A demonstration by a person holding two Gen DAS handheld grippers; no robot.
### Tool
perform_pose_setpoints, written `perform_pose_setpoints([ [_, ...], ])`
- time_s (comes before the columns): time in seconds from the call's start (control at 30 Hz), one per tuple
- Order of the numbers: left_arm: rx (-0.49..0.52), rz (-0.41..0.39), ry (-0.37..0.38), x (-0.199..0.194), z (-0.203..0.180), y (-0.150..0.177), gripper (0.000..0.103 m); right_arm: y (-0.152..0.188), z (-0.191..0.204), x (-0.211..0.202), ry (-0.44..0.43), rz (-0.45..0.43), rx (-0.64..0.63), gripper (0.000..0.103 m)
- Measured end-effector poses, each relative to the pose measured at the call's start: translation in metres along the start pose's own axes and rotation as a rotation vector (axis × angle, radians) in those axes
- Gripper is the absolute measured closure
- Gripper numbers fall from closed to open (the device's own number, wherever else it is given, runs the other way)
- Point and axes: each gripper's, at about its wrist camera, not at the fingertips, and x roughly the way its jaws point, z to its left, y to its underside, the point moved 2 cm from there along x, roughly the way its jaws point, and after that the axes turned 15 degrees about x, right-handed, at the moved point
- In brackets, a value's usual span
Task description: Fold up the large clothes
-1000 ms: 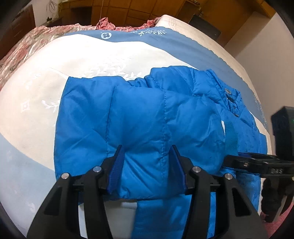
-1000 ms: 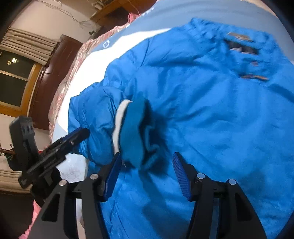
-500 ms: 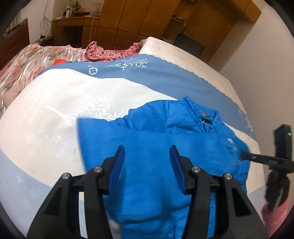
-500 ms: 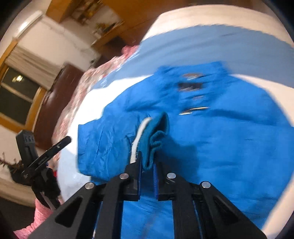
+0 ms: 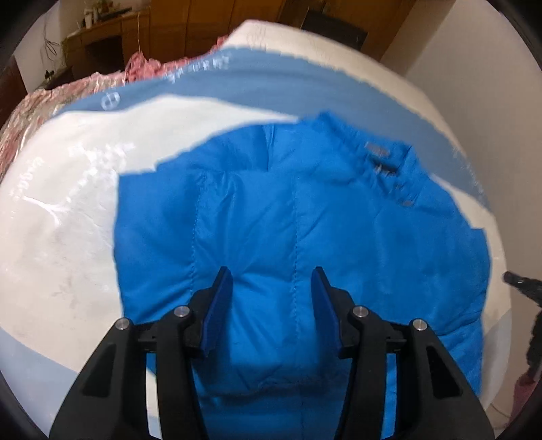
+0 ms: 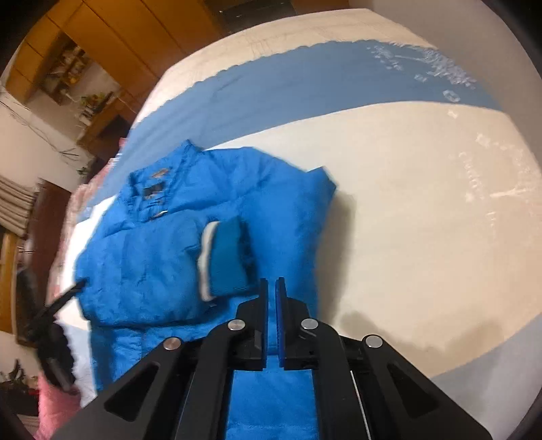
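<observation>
Wooden cabinets (image 5: pixel 189 30) line the far wall behind a bed (image 6: pixel 423 220) dressed in a white and blue cover, which serves as the folding surface. On it lies the jacket (image 5: pixel 288 220), blue and quilted, collar (image 6: pixel 159 176) toward the headboard, spread flat so its panels can be turned inward.

One sleeve is laid across the chest, its cuff (image 6: pixel 227 257) with a pale lining resting on the front panel; I judge this fold done.

Right claw (image 6: pixel 271 291): fingers closed together, nothing visibly between them, positioned just beyond the cuff over the jacket's lower part.

Left claw (image 5: pixel 272 298): fingers partly spread with quilted fabric bulging between them. Blur prevents confirming whether the pads press the cloth.

Assessment: folding is under way; the hem end remains unfolded.
</observation>
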Motion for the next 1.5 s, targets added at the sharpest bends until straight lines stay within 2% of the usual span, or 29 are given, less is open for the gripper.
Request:
perform_pose_setpoints([
  [0.07, 0.013, 0.005, -0.025, 0.002, -0.004, -0.002, 0.055, 0.006, 0.014, 0.006, -0.015, 0.016, -0.028, 0.089],
  [0.1, 0.015, -0.001, -0.02, -0.001, -0.006, -0.003, 0.055, 0.009, 0.023, 0.011, -0.005, 0.025, -0.046, 0.067],
  [0.17, 0.028, -0.023, 0.0, -0.01, -0.011, -0.006, 0.055, 0.007, 0.032, 0.021, 0.031, 0.018, -0.062, 0.037],
  [0.33, 0.044, -0.034, -0.008, -0.021, -0.013, -0.006, 0.055, -0.013, 0.017, 0.055, 0.032, 0.057, 0.018, 0.037],
  [0.4, 0.042, -0.033, -0.01, -0.02, -0.012, -0.005, 0.055, -0.017, 0.014, 0.07, -0.018, 0.101, 0.034, 0.038],
  [0.43, 0.041, -0.029, -0.015, -0.018, -0.012, -0.005, 0.055, -0.018, 0.015, 0.075, -0.042, 0.116, 0.033, 0.041],
  [0.5, 0.033, -0.017, -0.013, -0.015, -0.011, -0.005, 0.055, -0.018, 0.02, 0.084, -0.054, 0.143, 0.019, 0.07],
  [0.53, 0.028, -0.011, -0.008, -0.013, -0.011, -0.006, 0.055, -0.018, 0.023, 0.086, -0.054, 0.145, 0.007, 0.078],
  [0.57, 0.026, -0.012, -0.009, -0.013, -0.012, -0.006, 0.055, -0.018, 0.024, 0.084, -0.056, 0.141, -0.001, 0.091],
  [0.63, 0.037, -0.028, -0.011, -0.018, -0.015, -0.007, 0.055, -0.019, 0.027, 0.07, -0.078, 0.105, -0.013, 0.092],
  [0.7, 0.05, -0.042, -0.01, -0.022, -0.017, -0.008, 0.055, -0.018, 0.025, 0.05, -0.057, 0.046, -0.034, 0.092],
  [0.8, 0.083, -0.035, -0.023, -0.019, -0.02, -0.009, 0.055, -0.015, 0.01, 0.032, 0.093, -0.022, -0.027, 0.092],
  [0.83, 0.092, -0.024, -0.025, -0.014, -0.021, -0.008, 0.055, -0.014, 0.006, 0.032, 0.115, -0.023, -0.025, 0.092],
  [0.97, 0.104, 0.036, -0.054, 0.013, -0.019, -0.006, 0.055, -0.004, -0.009, 0.052, 0.112, 0.068, -0.016, 0.091],
  [1.07, 0.088, 0.035, -0.053, 0.006, -0.017, -0.009, 0.055, -0.002, -0.004, 0.037, 0.112, 0.011, -0.025, 0.083],
  [1.13, 0.082, 0.009, -0.054, -0.008, -0.019, -0.011, 0.055, -0.002, 0.005, 0.013, 0.107, -0.071, -0.049, 0.083],
  [1.17, 0.089, -0.012, -0.045, -0.016, -0.023, -0.012, 0.055, -0.001, 0.009, 0.009, 0.092, -0.081, -0.059, 0.083],
  [1.2, 0.096, -0.03, -0.04, -0.022, -0.027, -0.014, 0.055, 0.001, 0.017, 0.006, 0.059, -0.079, -0.081, 0.083],
  [1.3, 0.132, -0.035, -0.014, -0.021, -0.045, -0.015, 0.054, 0.011, 0.038, 0.024, -0.007, 0.0, -0.121, 0.083],
  [1.33, 0.142, -0.023, -0.014, -0.016, -0.049, -0.015, 0.054, 0.013, 0.042, 0.035, -0.002, 0.022, -0.126, 0.083],
  [1.43, 0.18, 0.048, -0.037, 0.013, -0.055, -0.005, 0.055, 0.021, 0.043, 0.074, 0.097, 0.065, -0.146, 0.086],
  [1.5, 0.207, 0.031, -0.039, 0.02, -0.054, -0.001, 0.054, 0.022, 0.038, 0.091, 0.091, 0.095, -0.123, 0.088],
])
